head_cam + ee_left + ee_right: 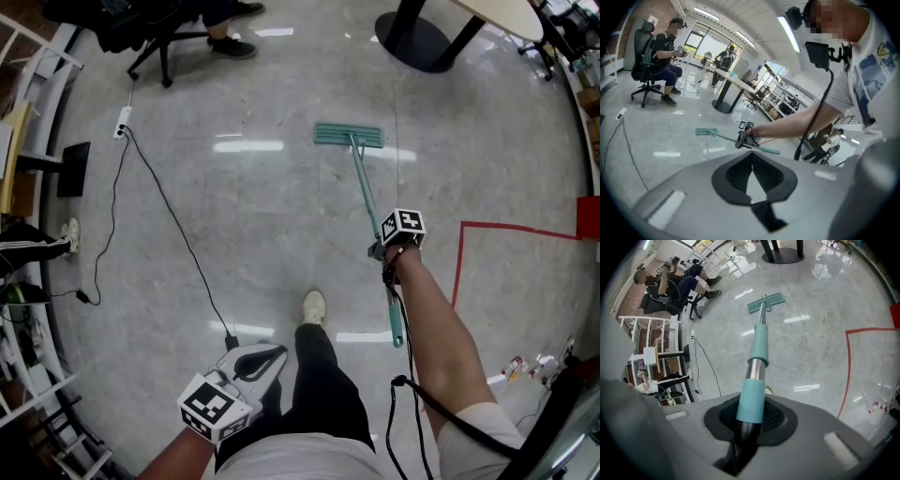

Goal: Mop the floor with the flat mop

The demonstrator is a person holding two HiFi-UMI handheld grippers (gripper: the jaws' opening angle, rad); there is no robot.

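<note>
The flat mop lies with its teal head (348,135) flat on the grey marble floor ahead of me. Its teal and metal handle (370,208) slants back toward my right side. My right gripper (383,250) is shut on that handle about two thirds of the way up. In the right gripper view the handle (756,357) runs out from between the jaws to the mop head (766,303). My left gripper (255,360) hangs low by my left hip, shut and empty. The left gripper view shows the mop head (706,132) and my right gripper (743,137) from the side.
A black cable (169,211) runs from a power strip (122,120) across the floor to near my foot (313,306). Red tape (459,262) marks the floor at right. A seated person's office chair (164,47) and a round table base (412,42) stand far ahead. Shelving (23,187) lines the left.
</note>
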